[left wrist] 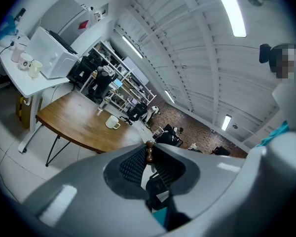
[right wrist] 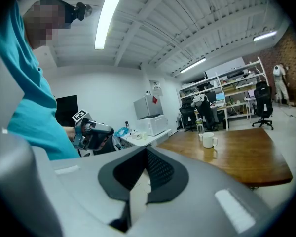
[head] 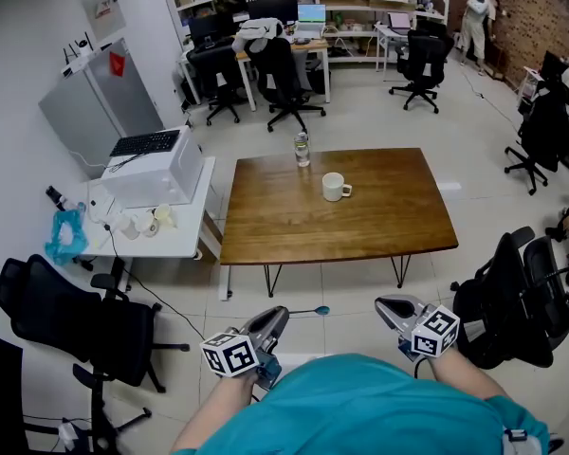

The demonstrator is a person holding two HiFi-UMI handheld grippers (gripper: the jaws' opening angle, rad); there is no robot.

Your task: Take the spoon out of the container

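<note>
My left gripper (head: 279, 315) is held close to my body, well short of the table, and is shut on the spoon (head: 321, 310). The spoon's thin handle runs right from the jaws to a blue bowl over the floor. In the left gripper view the spoon's brown knobbed handle end (left wrist: 149, 151) sticks up between the pads. The container, a white mug (head: 336, 187), stands upright near the middle of the wooden table (head: 379, 226). My right gripper (head: 392, 306) hangs beside the left one, shut with nothing in it. The right gripper view shows the mug (right wrist: 209, 141) far off.
A clear water bottle (head: 302, 149) stands at the table's far edge behind the mug. A white side desk (head: 171, 240) with a microwave and cups sits to the left. Black office chairs stand at my near left (head: 85, 325) and right (head: 512, 297).
</note>
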